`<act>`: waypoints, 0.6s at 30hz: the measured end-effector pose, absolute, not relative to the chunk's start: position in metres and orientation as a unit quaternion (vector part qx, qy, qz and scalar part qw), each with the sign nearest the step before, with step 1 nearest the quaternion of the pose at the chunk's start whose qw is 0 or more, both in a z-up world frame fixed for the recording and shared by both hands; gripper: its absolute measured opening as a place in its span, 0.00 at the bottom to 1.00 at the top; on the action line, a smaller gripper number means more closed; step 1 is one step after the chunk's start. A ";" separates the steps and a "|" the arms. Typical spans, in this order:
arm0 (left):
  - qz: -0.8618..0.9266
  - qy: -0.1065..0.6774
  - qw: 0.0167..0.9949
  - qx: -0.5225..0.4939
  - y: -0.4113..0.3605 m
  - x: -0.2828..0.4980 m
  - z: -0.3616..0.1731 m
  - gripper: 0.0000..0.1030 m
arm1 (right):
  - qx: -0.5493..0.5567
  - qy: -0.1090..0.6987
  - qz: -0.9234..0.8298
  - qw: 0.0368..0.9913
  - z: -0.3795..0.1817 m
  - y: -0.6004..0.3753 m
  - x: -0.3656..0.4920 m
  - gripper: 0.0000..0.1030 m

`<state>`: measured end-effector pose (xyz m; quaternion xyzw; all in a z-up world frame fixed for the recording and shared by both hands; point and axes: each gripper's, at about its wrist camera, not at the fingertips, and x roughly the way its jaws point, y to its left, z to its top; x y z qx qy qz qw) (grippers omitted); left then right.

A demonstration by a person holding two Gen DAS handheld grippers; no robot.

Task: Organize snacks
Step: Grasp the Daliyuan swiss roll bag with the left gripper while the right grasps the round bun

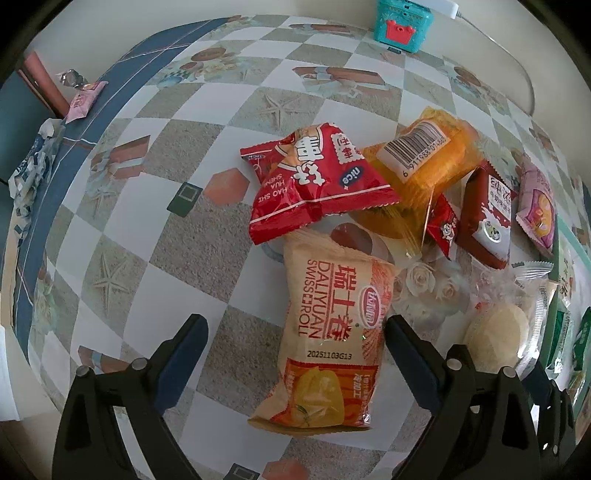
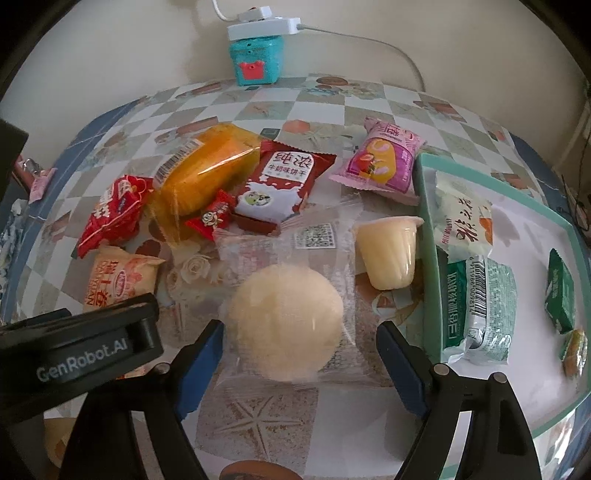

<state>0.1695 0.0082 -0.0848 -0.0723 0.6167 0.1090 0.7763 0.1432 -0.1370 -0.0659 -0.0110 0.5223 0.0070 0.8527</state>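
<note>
My left gripper (image 1: 295,336) is open, its fingers either side of a beige Swiss roll packet (image 1: 328,332) lying on the table. My right gripper (image 2: 299,347) is open around a round pale bun in a clear wrapper (image 2: 284,325). A pile of snacks lies beyond: a red packet (image 1: 314,181), an orange cake pack (image 1: 424,162), a dark red biscuit packet (image 2: 284,184), a pink packet (image 2: 384,162) and a jelly cup (image 2: 391,254). A green-rimmed tray (image 2: 428,229) at the right holds several green and white packets (image 2: 480,306).
A teal box (image 2: 256,55) with a white power strip (image 2: 262,26) stands at the table's far edge by the wall. A small pink packet (image 1: 85,99) lies at the far left. The left gripper's body (image 2: 74,350) shows at the right view's lower left.
</note>
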 end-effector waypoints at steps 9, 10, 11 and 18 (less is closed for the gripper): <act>0.089 0.614 0.780 -0.076 -0.007 0.166 -0.078 0.51 | 0.008 0.512 0.033 0.858 -0.060 -0.138 0.142 0.62; 0.089 0.614 0.780 -0.074 -0.009 0.167 -0.078 0.50 | 0.008 0.511 0.034 0.859 -0.060 -0.138 0.142 0.61; 0.089 0.614 0.781 -0.072 -0.011 0.167 -0.078 0.49 | 0.007 0.510 0.034 0.859 -0.059 -0.138 0.142 0.60; 0.086 0.610 0.784 -0.078 -0.016 0.168 -0.075 0.41 | 0.016 0.507 0.036 0.861 -0.056 -0.143 0.141 0.58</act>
